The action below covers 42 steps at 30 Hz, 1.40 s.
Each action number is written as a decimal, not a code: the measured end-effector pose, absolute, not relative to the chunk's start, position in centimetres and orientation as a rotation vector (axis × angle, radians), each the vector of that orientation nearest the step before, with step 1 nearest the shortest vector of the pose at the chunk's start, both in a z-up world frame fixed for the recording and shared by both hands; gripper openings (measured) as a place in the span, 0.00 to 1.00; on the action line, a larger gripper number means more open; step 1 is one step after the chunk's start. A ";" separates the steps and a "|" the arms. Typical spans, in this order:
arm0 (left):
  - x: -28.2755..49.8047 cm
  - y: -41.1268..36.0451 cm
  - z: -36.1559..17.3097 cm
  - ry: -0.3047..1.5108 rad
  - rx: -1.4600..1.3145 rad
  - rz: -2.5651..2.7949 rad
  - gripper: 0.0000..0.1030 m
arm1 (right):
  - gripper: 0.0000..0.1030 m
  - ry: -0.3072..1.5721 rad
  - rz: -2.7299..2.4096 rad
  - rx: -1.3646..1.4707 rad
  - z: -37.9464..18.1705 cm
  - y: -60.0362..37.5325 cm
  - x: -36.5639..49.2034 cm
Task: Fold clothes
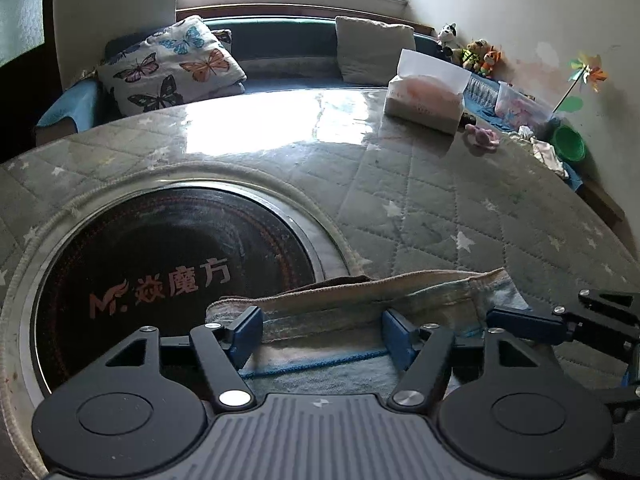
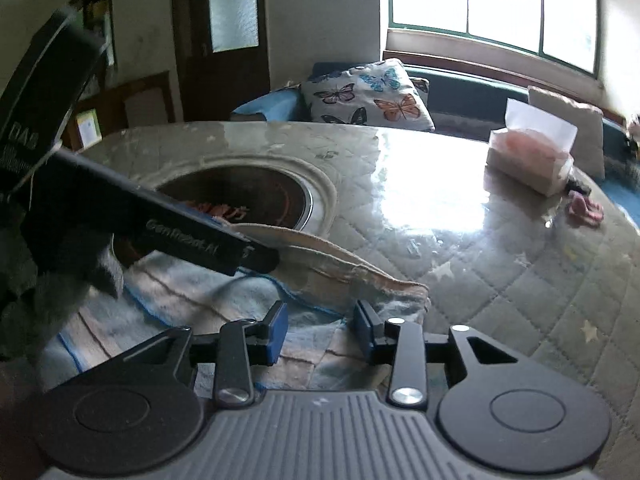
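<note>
The left gripper [image 1: 322, 330] has its blue pads spread wide over the pale blue garment [image 1: 320, 372] on the quilted table [image 1: 440, 208]; beside it, the right gripper [image 2: 322, 332] hovers half-open above the same cloth's corner.

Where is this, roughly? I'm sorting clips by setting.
Probably a home living or dining room: a quilted-cover table with a built-in cooktop, a window bench with a butterfly cushion, and stuffed toys.
</note>
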<state>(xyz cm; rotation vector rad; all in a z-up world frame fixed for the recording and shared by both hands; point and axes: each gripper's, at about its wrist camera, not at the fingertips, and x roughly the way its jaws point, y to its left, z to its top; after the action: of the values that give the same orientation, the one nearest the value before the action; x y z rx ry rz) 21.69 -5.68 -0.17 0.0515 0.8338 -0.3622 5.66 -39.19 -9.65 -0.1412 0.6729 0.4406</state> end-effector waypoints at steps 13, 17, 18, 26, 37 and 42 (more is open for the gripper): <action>19.4 -4.0 1.3 0.794 0.033 -0.346 0.91 | 0.59 0.649 0.502 -0.206 -9.1 -37.1 1.2; 18.4 -2.9 2.0 0.768 0.021 -0.335 1.00 | 0.64 0.639 0.506 -0.226 -8.9 -36.4 -0.1; 18.2 -2.5 2.3 0.759 0.017 -0.332 1.00 | 0.65 0.634 0.513 -0.226 -8.7 -36.3 -0.5; 16.6 0.3 3.5 0.717 -0.010 -0.270 1.00 | 0.75 0.627 0.562 -0.265 -9.3 -34.1 -3.0; 13.5 3.3 3.9 0.666 -0.076 -0.233 1.00 | 0.77 0.614 0.626 -0.275 -9.9 -30.7 -4.2; 12.8 4.2 3.3 0.685 -0.097 -0.205 1.00 | 0.77 0.585 0.630 -0.321 -10.3 -29.4 -5.2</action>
<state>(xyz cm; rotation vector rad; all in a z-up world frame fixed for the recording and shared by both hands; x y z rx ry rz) 12.80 4.18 3.31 -0.0972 0.6845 -0.2047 -5.17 -29.43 -10.26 -0.3210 0.5848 0.6300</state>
